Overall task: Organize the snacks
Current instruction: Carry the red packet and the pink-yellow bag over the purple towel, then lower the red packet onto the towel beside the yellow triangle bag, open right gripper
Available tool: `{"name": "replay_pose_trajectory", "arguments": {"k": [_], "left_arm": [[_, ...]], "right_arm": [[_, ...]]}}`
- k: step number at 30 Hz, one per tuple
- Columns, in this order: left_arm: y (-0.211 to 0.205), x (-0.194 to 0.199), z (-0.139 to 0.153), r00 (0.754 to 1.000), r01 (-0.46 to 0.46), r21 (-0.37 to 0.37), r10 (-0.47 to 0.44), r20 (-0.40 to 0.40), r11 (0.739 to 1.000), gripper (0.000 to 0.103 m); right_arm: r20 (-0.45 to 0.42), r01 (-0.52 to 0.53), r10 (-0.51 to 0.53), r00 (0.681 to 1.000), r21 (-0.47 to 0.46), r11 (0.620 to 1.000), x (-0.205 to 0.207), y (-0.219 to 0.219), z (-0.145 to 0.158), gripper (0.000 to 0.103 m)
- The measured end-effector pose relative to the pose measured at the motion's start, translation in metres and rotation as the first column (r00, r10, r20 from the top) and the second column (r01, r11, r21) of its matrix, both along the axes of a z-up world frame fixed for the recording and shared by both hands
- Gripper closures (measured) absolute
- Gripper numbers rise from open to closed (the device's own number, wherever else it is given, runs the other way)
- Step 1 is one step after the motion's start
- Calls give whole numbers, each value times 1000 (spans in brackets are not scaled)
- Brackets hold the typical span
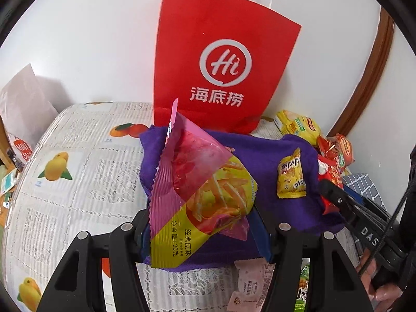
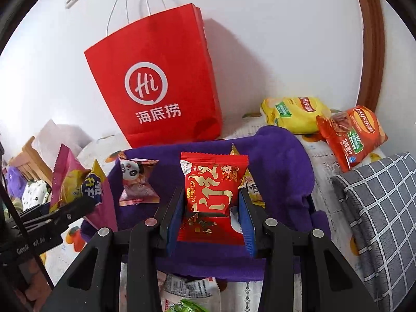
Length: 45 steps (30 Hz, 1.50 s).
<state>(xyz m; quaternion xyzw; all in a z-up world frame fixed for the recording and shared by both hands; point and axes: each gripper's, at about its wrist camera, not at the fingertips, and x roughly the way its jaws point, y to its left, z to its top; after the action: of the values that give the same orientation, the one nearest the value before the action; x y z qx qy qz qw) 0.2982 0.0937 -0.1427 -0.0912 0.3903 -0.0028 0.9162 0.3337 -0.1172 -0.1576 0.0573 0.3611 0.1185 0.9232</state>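
Two pairs of tongs are at work over a purple cloth (image 2: pixel 283 161) spread on the worktop (image 1: pixel 78 135). Left tongs (image 1: pixel 205 223) are clamped on a pink-and-yellow crisp packet (image 1: pixel 197 182), held tilted above the cloth's left part. Right tongs (image 2: pixel 212 208) grip a small red packet with gold lettering (image 2: pixel 214 182) by its sides, upright over the cloth's middle. On the cloth lie a small yellow packet (image 1: pixel 290 179) and a panda-printed pink packet (image 2: pixel 137 182). Behind stands a red paper bag (image 2: pixel 161 83) against the wall. Beyond the cloth's right edge lie a yellow crisp bag (image 2: pixel 293 114) and an orange crisp bag (image 2: pixel 353 135), near a grey checked cushion (image 2: pixel 377 208).
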Motion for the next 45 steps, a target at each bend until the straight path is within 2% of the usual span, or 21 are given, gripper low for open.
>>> {"name": "replay_pose_trajectory", "arguments": {"k": [9,19,30,45], "left_arm": [[-13,0,-5,1000,14,24,-14,-3,1000,43],[-17,0,-1,1000,25,17,-25,-7,1000,43],[-7,1,-6,1000,19,-41,-19,-15,999,43],[-15,4,-13,999,35,-56,-37,-35,998,43]], "right_arm": [[-48,35,-34,998,21,999,6,-8,-8,62],[-35,46,-45,998,47,998,2,-12,0,62],[-71,60,-57,996,39,997,8,-12,-15,62],[-120,66,-65,991,4,998,15,-9,-26,62]]}}
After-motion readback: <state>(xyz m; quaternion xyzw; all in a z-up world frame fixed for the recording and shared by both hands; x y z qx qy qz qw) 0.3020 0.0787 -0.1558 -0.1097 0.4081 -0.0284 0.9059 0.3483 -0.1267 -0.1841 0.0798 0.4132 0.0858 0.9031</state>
